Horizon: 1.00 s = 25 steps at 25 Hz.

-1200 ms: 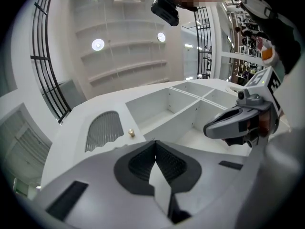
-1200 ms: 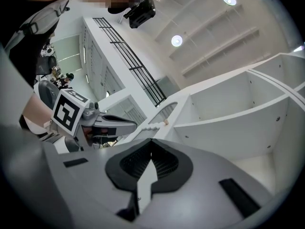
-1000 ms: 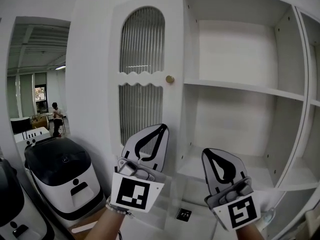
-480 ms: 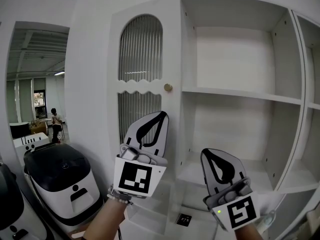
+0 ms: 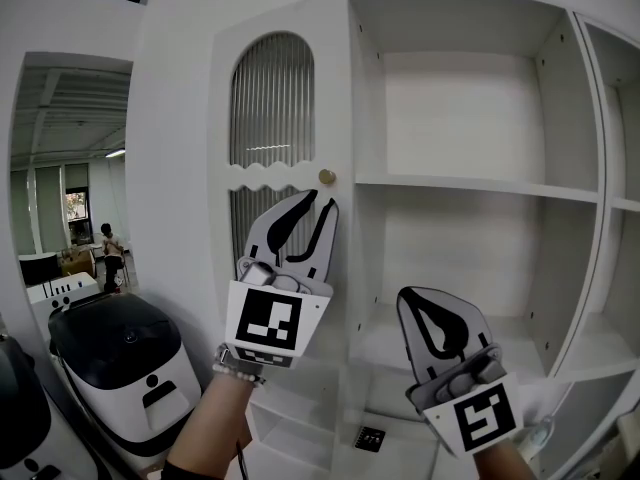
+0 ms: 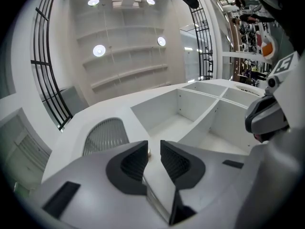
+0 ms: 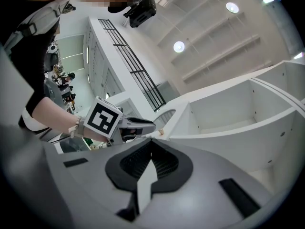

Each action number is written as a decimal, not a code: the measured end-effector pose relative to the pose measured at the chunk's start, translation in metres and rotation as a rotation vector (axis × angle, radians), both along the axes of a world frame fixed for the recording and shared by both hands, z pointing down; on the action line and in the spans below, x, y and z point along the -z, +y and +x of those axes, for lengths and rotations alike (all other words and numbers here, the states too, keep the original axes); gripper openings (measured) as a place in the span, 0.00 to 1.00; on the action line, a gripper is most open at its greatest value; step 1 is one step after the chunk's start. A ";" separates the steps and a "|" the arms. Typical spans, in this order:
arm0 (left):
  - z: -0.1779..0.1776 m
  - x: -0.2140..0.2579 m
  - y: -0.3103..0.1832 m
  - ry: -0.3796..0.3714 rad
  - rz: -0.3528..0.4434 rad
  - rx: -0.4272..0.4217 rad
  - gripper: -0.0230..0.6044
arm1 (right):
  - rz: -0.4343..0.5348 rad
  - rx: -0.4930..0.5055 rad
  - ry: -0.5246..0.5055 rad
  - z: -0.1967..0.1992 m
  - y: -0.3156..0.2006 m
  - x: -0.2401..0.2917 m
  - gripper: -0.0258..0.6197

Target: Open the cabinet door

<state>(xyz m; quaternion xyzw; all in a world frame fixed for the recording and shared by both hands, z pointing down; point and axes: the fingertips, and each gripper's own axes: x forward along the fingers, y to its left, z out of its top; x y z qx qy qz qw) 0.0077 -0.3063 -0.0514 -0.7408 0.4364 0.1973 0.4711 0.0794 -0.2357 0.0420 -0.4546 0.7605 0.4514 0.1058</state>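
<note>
The white cabinet door (image 5: 275,118) has an arched ribbed panel and a small brass knob (image 5: 326,176) at its right edge; it stands shut over the left compartment. My left gripper (image 5: 322,199) points up at the door just below the knob. Its jaws are opening, with nothing pressed between the pads. In the left gripper view the knob (image 6: 148,152) shows in the gap beyond the left gripper's (image 6: 153,149) tips, near the ribbed panel (image 6: 106,135). My right gripper (image 5: 436,326) hangs lower right, shut and empty, and its own view shows the right gripper (image 7: 151,152) with jaws together.
Open white shelves (image 5: 480,184) fill the cabinet right of the door. A black-and-white machine (image 5: 125,353) stands at lower left under an opening onto a room with a distant person (image 5: 105,243). A small black item (image 5: 369,435) lies on the bottom shelf.
My left gripper has risen toward the knob and its jaws have parted. The right gripper has stayed where it was, shut.
</note>
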 end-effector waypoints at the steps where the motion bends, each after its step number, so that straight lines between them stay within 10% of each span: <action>1: 0.000 0.003 -0.002 -0.001 0.001 0.005 0.15 | 0.002 0.002 0.001 0.000 0.000 0.001 0.04; 25: 0.012 0.028 -0.049 -0.022 -0.075 0.041 0.23 | -0.004 -0.012 0.034 0.001 -0.001 -0.003 0.04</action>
